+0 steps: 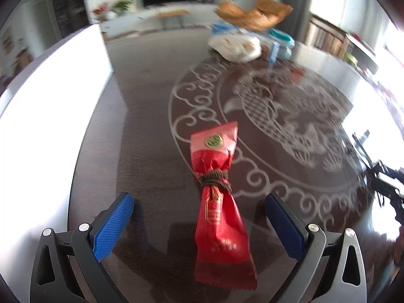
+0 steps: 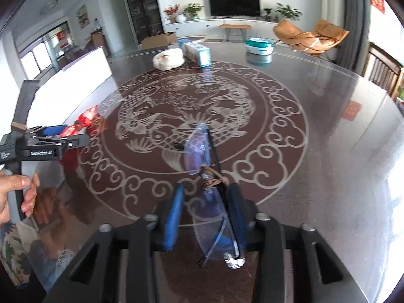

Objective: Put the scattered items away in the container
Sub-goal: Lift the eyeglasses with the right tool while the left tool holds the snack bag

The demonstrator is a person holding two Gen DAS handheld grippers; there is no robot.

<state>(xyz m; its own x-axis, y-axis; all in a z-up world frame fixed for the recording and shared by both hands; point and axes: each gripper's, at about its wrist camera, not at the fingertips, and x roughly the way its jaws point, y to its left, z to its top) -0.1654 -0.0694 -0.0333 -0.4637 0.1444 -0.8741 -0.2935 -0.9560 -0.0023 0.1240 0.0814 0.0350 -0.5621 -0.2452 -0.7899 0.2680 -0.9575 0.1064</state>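
Left claw (image 1: 199,209) first: jaws wide apart, nothing gripped. The red packet (image 1: 219,202) lies flat on the table (image 1: 141,116) right between the blue pads (image 1: 113,227), with clear gaps on both sides. Its long axis runs straight ahead, parallel to the fingers, near end down by the palm and far end past the tips. A brown cord (image 1: 214,178) is knotted round its waist just ahead of the fingertips. So I'd say closing would pinch it across the narrow way, which looks like the easy grab. Left is clearly the nearer hand for this one.

Right claw (image 2: 205,202): jaws mostly drawn in around a clear bluish packet (image 2: 214,214), also cord-tied. The right pad seems to touch it, but there's a gap on the left side and the shot is blurry, so I can't tell if it's actually clamped. That one also lies lengthwise along the fingers.

Where they go: I honestly can't pick out the container. Far ahead of both claws there's a white bag (image 2: 168,59), a box (image 2: 198,50) and a teal-lidded tub (image 2: 260,45).

Writing: the left gripper body reads something like "GenRobot.AI" in the right view. The red packet has a gold seal and gold characters, too blurred to read.
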